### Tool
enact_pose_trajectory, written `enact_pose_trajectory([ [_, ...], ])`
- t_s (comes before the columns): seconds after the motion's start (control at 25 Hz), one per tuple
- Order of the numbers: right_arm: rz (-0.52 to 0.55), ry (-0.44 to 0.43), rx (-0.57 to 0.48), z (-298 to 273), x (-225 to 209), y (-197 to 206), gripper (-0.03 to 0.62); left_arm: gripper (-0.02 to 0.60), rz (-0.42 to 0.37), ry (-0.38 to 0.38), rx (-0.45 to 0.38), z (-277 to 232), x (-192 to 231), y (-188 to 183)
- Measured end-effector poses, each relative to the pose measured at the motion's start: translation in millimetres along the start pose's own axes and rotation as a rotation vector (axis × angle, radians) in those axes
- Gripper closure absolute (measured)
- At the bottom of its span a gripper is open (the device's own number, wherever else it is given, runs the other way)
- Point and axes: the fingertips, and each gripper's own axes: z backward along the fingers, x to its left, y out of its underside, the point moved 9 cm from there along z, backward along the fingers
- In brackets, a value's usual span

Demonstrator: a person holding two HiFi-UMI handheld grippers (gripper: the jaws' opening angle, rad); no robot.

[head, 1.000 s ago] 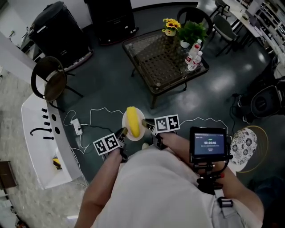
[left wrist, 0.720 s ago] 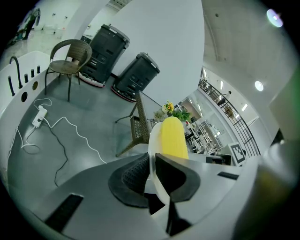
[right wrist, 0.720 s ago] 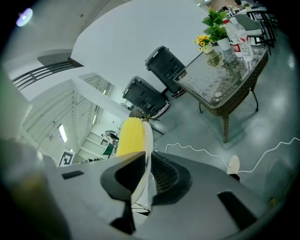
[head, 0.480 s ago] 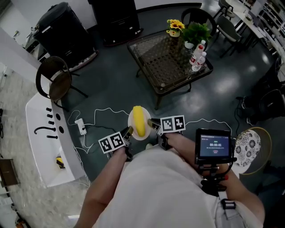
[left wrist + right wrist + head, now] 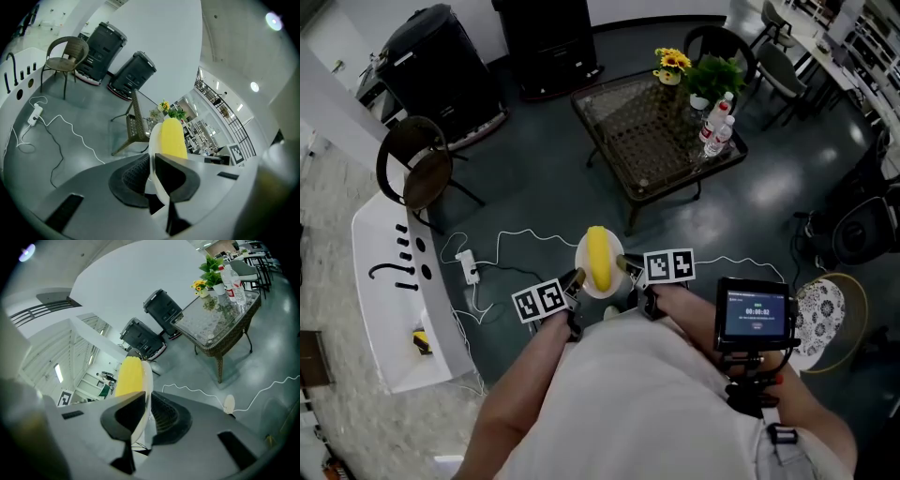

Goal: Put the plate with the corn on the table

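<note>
Head view, looking steeply down: a white plate [image 5: 581, 272] carrying a yellow corn cob [image 5: 598, 258] is held in the air on the near side of the glass-topped table [image 5: 628, 122], well short of it and over dark floor. The plate is pinched at opposite edges, its left rim by the left gripper [image 5: 574, 281] and its right rim by the right gripper [image 5: 623, 265]. A small lit screen [image 5: 755, 314] is mounted still nearer than the plate, to the table's near right.

How the jaws stand cannot be made out from above; it is shown only in the gripper views. In the left gripper view both jaws are seen closed on the plate's thin rim, with the cob lying just beyond them. The same grip is shown from the other side in the right gripper view.

A white cable [image 5: 525, 234] is trailed across the floor between plate and table. On the table's far right corner, water bottles [image 5: 712, 131], a green plant [image 5: 712, 75] and yellow flowers [image 5: 672, 64] are grouped. A wicker chair [image 5: 417, 173] is placed well to the table's left. Two black bins [image 5: 101, 47] against the wall are seen upright only in the left gripper view.
</note>
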Motion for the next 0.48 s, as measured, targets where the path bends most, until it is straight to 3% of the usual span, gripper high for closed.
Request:
enact_pose_trajectory([
  [0.48,0.049,-0.03,0.047,-10.2,22.8,3.7,0.551,0.538,0.04,-0.026,-0.054,27.1,7.9,4.9],
])
